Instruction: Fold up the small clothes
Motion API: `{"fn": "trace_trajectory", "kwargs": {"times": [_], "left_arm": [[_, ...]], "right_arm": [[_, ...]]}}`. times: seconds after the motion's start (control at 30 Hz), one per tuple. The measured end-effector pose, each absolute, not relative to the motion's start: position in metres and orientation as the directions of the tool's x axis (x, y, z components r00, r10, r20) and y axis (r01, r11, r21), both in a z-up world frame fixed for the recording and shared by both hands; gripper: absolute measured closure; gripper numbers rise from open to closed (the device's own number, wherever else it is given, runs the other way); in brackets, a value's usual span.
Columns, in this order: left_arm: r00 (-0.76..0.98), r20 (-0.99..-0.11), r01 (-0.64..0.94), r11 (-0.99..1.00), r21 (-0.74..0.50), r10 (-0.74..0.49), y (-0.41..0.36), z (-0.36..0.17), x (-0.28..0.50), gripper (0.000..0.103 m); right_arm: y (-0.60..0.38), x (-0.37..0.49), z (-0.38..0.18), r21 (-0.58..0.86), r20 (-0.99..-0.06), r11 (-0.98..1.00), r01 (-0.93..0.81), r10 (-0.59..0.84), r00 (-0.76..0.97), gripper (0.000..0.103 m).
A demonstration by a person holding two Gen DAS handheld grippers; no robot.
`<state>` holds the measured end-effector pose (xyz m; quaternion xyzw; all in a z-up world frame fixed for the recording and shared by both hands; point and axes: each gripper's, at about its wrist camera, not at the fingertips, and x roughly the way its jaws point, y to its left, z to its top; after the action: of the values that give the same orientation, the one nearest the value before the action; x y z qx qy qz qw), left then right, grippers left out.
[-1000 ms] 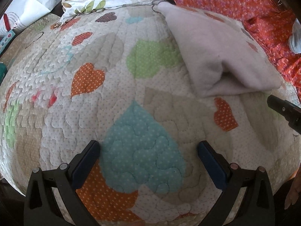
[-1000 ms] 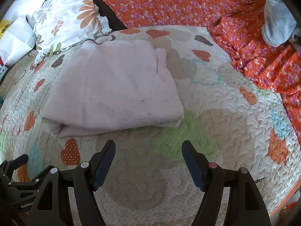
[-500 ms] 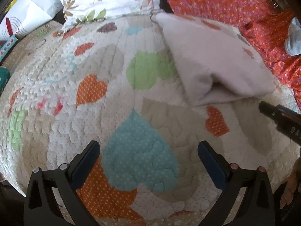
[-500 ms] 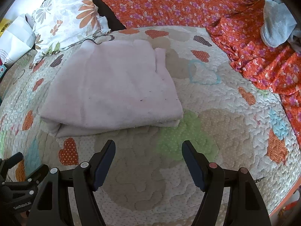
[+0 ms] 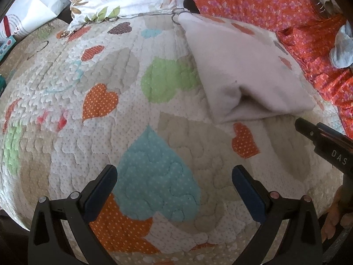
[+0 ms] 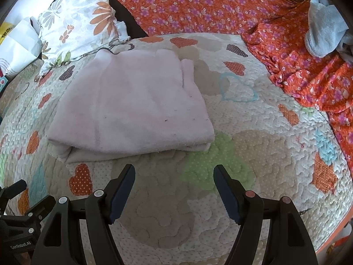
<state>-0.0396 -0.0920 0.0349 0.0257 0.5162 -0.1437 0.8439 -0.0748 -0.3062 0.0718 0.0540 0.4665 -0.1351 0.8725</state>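
Note:
A pale pink cloth (image 6: 130,106) lies folded in a flat stack on the heart-patterned quilt (image 6: 253,154). It also shows in the left wrist view (image 5: 245,77) at the upper right. My right gripper (image 6: 174,176) is open and empty, just short of the cloth's near edge. My left gripper (image 5: 174,176) is open and empty over a teal heart patch, to the left of the cloth and apart from it. The right gripper's body (image 5: 326,141) shows at the right edge of the left wrist view.
A floral pillow (image 6: 81,24) lies beyond the cloth at the back left. An orange flowered sheet (image 6: 220,6) covers the back and right side. A grey-blue garment (image 6: 326,33) sits on it at the far right. White paper bags (image 5: 30,13) stand at the far left.
Both grippers have drawn back slightly from the folded cloth, still open. The cloth has not moved.

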Motion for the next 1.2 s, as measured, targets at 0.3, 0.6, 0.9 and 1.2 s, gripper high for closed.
{"fn": "trace_trajectory", "kwargs": {"times": [0.3, 0.6, 0.9, 1.2], "left_arm": [[0.416, -0.884, 0.268, 0.958, -0.104, -0.212, -0.092, 0.032, -0.040, 0.000], [0.407, -0.888, 0.263, 0.958, -0.111, -0.215, -0.090, 0.031, -0.039, 0.000], [0.402, -0.889, 0.253, 0.960, -0.121, -0.218, -0.088, 0.030, -0.038, 0.000], [0.397, -0.892, 0.249, 0.961, -0.123, -0.218, -0.086, 0.030, -0.037, 0.000]], "right_arm": [[-0.304, -0.075, 0.071, -0.029, -0.827, 0.958, 0.284, -0.183, 0.532, 0.025], [-0.299, -0.075, 0.072, -0.037, -0.823, 0.961, 0.275, -0.185, 0.536, 0.025], [-0.295, -0.076, 0.073, -0.031, -0.821, 0.963, 0.266, -0.176, 0.543, 0.024], [-0.291, -0.076, 0.072, -0.039, -0.821, 0.968, 0.249, -0.173, 0.543, 0.022]]}}
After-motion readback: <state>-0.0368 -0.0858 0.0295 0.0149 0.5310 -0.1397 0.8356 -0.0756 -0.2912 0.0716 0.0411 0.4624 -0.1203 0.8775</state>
